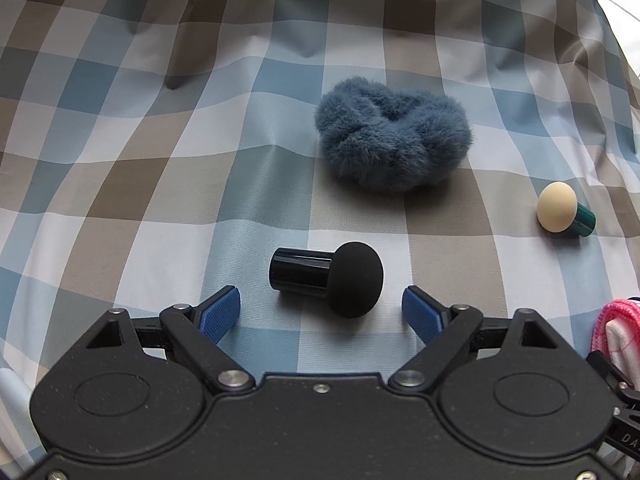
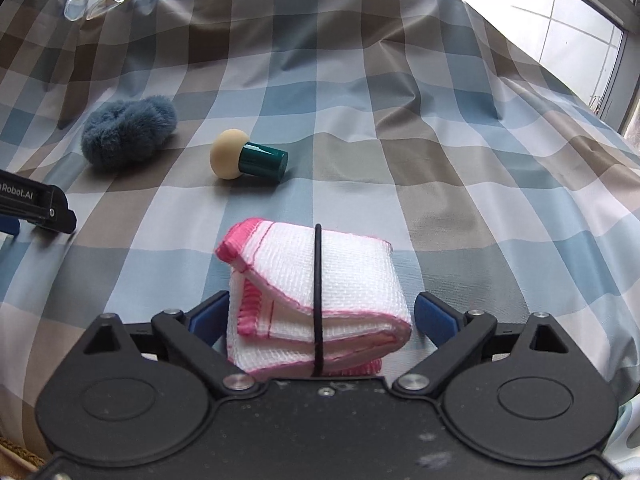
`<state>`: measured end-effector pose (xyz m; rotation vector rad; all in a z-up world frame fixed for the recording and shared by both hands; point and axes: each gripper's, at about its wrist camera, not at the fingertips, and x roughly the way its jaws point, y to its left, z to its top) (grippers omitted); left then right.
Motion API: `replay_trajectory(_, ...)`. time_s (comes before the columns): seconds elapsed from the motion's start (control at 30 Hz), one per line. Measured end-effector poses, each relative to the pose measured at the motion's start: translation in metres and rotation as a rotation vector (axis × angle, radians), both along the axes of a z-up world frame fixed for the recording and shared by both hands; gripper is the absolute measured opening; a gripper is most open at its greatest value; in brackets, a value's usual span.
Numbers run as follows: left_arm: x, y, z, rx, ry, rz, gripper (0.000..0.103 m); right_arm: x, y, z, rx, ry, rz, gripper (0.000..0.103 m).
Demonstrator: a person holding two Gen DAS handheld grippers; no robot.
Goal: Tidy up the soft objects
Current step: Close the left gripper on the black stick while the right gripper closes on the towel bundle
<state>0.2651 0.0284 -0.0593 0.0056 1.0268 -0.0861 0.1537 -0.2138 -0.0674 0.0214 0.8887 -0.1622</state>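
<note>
A black makeup sponge (image 1: 354,280) with a glossy black handle lies on its side between the blue fingers (image 1: 222,312) of my left gripper (image 1: 320,296), which is open and apart from it. Beyond it sits a fluffy blue scrunchie (image 1: 392,140), and a beige sponge with a green handle (image 1: 556,212) lies at the right. My right gripper (image 2: 320,308) is open around a folded white cloth with pink edging (image 2: 356,276), bound by a black band. The cloth rests on the cover and the pads do not press on it. The scrunchie (image 2: 128,136) and the beige sponge (image 2: 228,158) lie farther off.
Everything rests on a soft checked cover (image 2: 440,160) in blue, brown and white, with creases and folds. The left gripper's body (image 2: 36,204) shows at the left edge of the right wrist view. A bright window (image 2: 580,20) stands behind the cover at the right.
</note>
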Motion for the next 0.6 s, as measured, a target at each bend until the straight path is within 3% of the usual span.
replay_trajectory(0.13, 0.002, -0.006, -0.01, 0.04, -0.014, -0.028, 0.092, 0.002, -0.001, -0.003, 0.007, -0.006, -0.009, 0.103)
replay_trajectory(0.2, 0.001, -0.007, -0.012, 0.042, -0.027, -0.038, 0.1, 0.002, 0.0, -0.003, 0.007, -0.012, -0.019, 0.103)
replay_trajectory(0.4, 0.0, -0.013, -0.017, 0.053, -0.046, -0.05, 0.1, 0.002, -0.001, -0.003, 0.014, -0.011, -0.023, 0.103)
replay_trajectory(0.47, 0.002, -0.011, -0.016, 0.046, -0.038, -0.051, 0.095, 0.002, -0.002, -0.004, 0.014, -0.009, -0.02, 0.103)
replay_trajectory(0.57, 0.001, -0.008, -0.012, 0.012, -0.038, -0.062, 0.071, 0.001, -0.001, -0.002, 0.016, -0.011, -0.003, 0.098)
replay_trajectory(0.6, 0.0, -0.009, -0.01, 0.015, -0.048, -0.072, 0.059, 0.0, 0.001, -0.001, 0.01, -0.017, 0.007, 0.091)
